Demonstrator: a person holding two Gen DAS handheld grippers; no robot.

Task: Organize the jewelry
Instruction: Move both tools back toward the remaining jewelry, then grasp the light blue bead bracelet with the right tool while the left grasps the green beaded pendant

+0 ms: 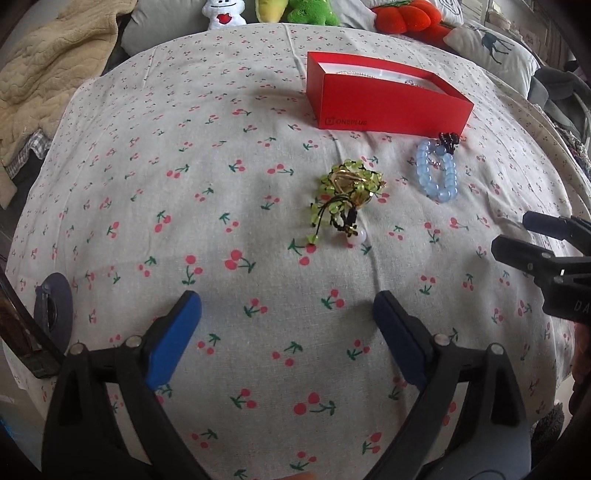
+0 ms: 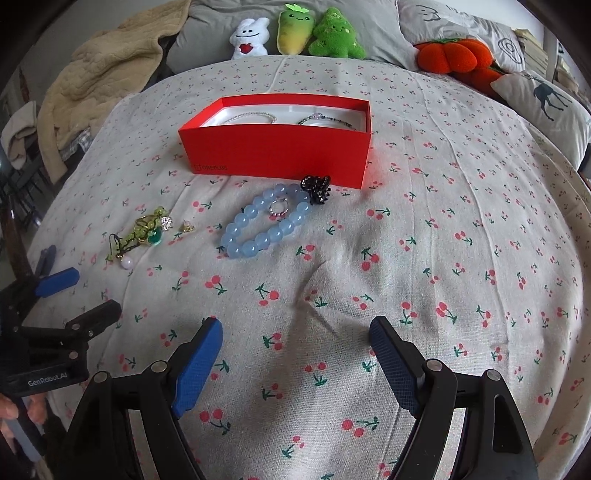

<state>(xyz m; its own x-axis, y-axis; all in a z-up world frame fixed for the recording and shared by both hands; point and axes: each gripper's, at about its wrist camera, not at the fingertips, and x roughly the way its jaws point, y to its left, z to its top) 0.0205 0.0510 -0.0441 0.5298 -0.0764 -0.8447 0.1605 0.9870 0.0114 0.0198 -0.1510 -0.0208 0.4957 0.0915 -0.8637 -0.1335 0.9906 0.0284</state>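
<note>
A: Jaws?

B: My left gripper (image 1: 286,334) is spread wide, nothing between the pads, hovering over the cherry-print cloth (image 1: 184,184). My right gripper (image 2: 295,360) the same, released and empty.

A: Jewelry?

B: Ahead of the left one, the green bead bracelet (image 1: 345,199) lies in a tangle with gold bits. Ahead of the right one, the blue bead bracelet (image 2: 266,225) lies flat with a small ring (image 2: 279,207) inside its loop; a black hair claw (image 2: 316,188) touches its far end.

A: Box?

B: The red box (image 2: 277,151) is open, just behind the claw, with two chains (image 2: 255,116) inside. Plush toys (image 2: 295,33) sit beyond the cloth.
</note>
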